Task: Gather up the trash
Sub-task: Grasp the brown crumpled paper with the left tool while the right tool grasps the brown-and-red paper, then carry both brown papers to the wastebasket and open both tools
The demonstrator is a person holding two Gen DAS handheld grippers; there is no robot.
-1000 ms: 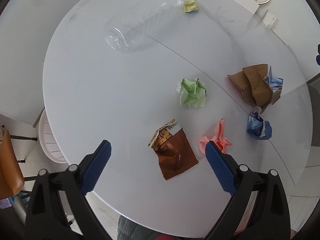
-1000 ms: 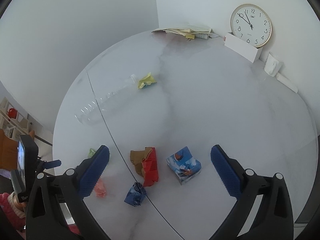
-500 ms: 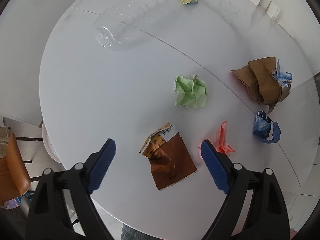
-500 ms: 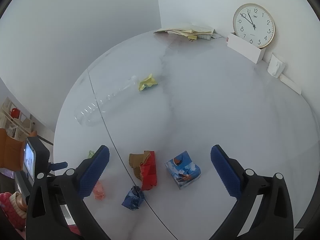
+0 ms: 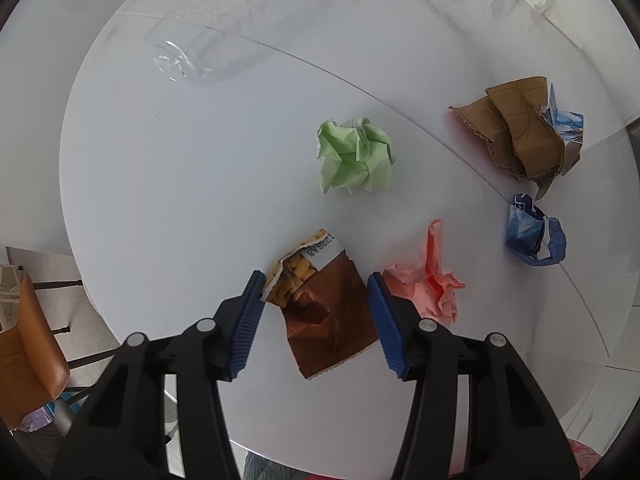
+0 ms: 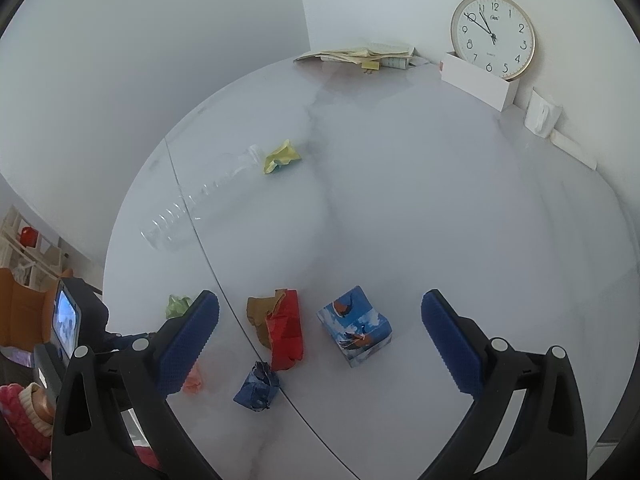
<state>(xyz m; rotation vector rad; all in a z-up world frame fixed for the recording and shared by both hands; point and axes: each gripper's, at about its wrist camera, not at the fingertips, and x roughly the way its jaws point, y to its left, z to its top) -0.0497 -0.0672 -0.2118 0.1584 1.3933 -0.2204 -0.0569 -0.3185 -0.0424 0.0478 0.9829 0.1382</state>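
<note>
My left gripper (image 5: 315, 286) is open, its blue fingers straddling a brown snack wrapper (image 5: 320, 304) that lies flat on the round white table (image 5: 160, 168). A pink paper wad (image 5: 428, 284) lies just right of the right finger. A green paper wad (image 5: 354, 156), a blue paper wad (image 5: 534, 236), torn brown cardboard (image 5: 516, 136) and a clear plastic bottle (image 5: 224, 36) lie farther off. My right gripper (image 6: 320, 316) is open and empty, held above a blue printed box (image 6: 354, 330), a red and brown cardboard piece (image 6: 280, 326) and the blue wad (image 6: 256, 386).
A yellow paper wad (image 6: 280, 156) lies by the bottle's neck (image 6: 192, 208). A wall clock (image 6: 493, 36), a white box (image 6: 478, 80) and a paper stack (image 6: 360, 54) stand at the table's far edge. An orange chair (image 5: 28, 356) stands on the floor at the left.
My left gripper has moved down and forward over the brown wrapper, and its fingers have narrowed around it. My right gripper has barely moved.
</note>
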